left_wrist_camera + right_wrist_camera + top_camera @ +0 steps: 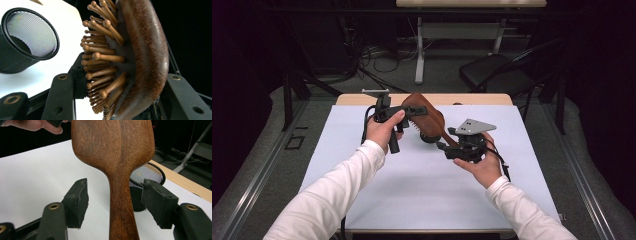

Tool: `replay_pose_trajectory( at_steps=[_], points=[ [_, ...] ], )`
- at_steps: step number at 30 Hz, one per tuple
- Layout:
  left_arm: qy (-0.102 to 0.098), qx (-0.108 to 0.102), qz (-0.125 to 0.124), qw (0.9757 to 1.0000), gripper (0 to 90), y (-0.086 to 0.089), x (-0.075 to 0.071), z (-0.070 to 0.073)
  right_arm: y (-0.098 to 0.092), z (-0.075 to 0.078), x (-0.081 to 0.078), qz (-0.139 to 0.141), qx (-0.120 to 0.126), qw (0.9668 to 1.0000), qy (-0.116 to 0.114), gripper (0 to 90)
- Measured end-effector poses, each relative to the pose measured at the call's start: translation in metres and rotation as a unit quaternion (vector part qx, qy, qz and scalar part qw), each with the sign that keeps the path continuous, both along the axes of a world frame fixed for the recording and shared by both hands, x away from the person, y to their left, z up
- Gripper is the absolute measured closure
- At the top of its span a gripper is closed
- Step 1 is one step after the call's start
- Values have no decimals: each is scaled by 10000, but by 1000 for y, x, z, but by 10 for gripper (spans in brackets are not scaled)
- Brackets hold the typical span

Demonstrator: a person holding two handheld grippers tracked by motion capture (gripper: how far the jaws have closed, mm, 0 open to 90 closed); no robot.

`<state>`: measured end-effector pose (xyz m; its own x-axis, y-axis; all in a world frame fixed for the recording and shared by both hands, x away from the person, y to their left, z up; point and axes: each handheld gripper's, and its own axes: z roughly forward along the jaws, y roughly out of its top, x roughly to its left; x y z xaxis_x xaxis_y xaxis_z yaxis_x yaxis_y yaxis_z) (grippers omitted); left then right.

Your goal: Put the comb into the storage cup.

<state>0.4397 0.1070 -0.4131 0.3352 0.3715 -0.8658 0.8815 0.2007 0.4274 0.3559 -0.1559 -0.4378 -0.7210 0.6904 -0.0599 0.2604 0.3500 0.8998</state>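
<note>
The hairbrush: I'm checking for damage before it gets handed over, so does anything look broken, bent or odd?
Nothing stands out. The wooden hairbrush shows an unbroken back and handle, and its bristle pins look whole. The left gripper clamps its head; the right gripper is open around the handle.

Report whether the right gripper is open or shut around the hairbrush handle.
Open. In the right gripper view, the right gripper has its jaws standing apart on either side of the wooden hairbrush handle, with visible gaps on both sides.

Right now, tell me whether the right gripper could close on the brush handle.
Probably yes. The right gripper has its jaws open on either side of the wooden brush handle with nothing between them, while the left gripper holds the brush head off the table.
</note>
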Motion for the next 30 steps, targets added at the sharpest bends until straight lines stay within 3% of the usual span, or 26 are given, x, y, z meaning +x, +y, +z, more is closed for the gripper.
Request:
replay_pose_trajectory(
  at_steps=[10, 13, 16, 21, 24, 30],
  points=[
    [-1, 17, 43, 10000, 498, 2, 1, 0, -3, 2, 2, -12, -79, 10000, -24, 381],
    [-7, 9, 64, 10000, 497, 3, 2, 0, -6, 4, 2, -19, -16, 9999, 163, 379],
    [-15, 19, 82, 10000, 497, 4, 2, 0, -7, 5, 2, 8, 35, 9998, 177, 376],
    [-35, 39, 98, 9999, 497, 5, 2, -1, -10, 7, 1, 97, 245, 9996, 133, 269],
    [-36, 41, 125, 9999, 497, 5, 3, -1, -9, 6, 2, 101, 183, 9997, 135, 195],
    [-35, 57, 147, 9999, 498, 6, 3, -1, -5, 6, -1, -61, 113, 9996, 232, 138]
  ],
)
